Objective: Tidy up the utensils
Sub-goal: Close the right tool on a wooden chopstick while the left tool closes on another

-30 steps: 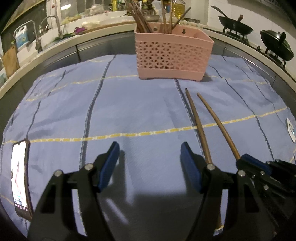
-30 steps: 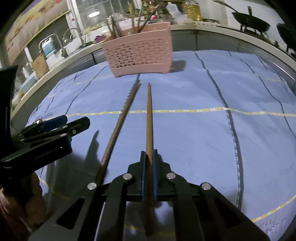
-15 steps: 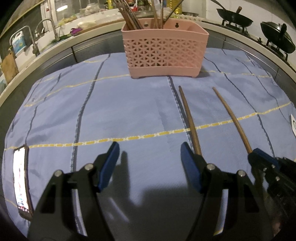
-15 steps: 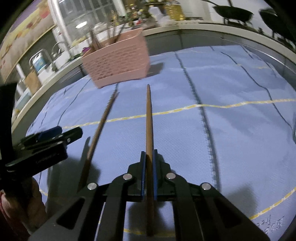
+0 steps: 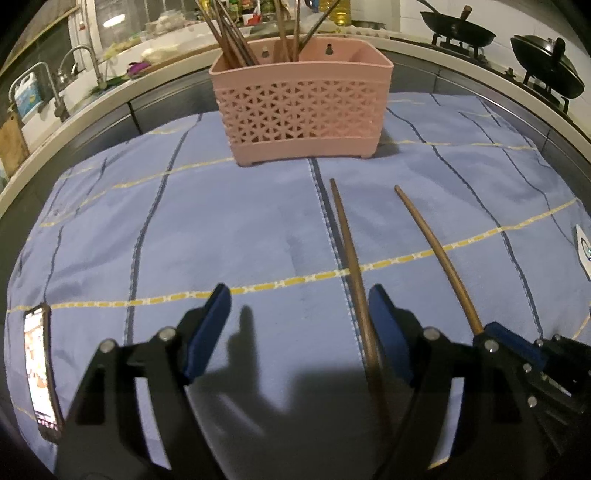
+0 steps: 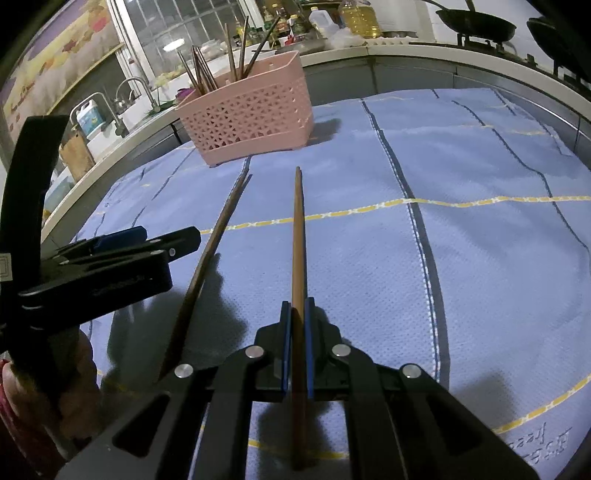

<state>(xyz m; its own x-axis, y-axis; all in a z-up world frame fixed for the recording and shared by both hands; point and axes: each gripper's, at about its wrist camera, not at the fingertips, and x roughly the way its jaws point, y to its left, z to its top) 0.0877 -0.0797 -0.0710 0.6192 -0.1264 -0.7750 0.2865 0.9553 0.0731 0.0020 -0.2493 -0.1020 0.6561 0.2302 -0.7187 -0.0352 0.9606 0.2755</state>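
A pink lattice basket (image 5: 301, 107) with several chopsticks upright in it stands at the back of the blue cloth. One dark chopstick (image 5: 351, 251) lies loose on the cloth, its near end just inside the right finger of my left gripper (image 5: 297, 306). The left jaws are opening and no pad touches the chopstick. My right gripper (image 6: 297, 310) is shut on a lighter brown chopstick (image 6: 297, 229), which points toward the basket (image 6: 251, 118). In the right wrist view the loose chopstick (image 6: 218, 236) runs just left of the held one, under the left gripper (image 6: 155, 236).
A lit phone (image 5: 38, 369) lies on the blue checked cloth (image 5: 221, 221) at the near left. Behind the table edge are sink taps (image 5: 74, 62) at the left and two woks (image 5: 458, 26) on a stove at the right. A white tag (image 5: 583, 247) sits at the cloth's right edge.
The left gripper has drawn nearer the basket and its jaws stand wider. The loose chopstick, earlier behind its right finger, now lies just inside it. The held chopstick has swung apart from the loose one.
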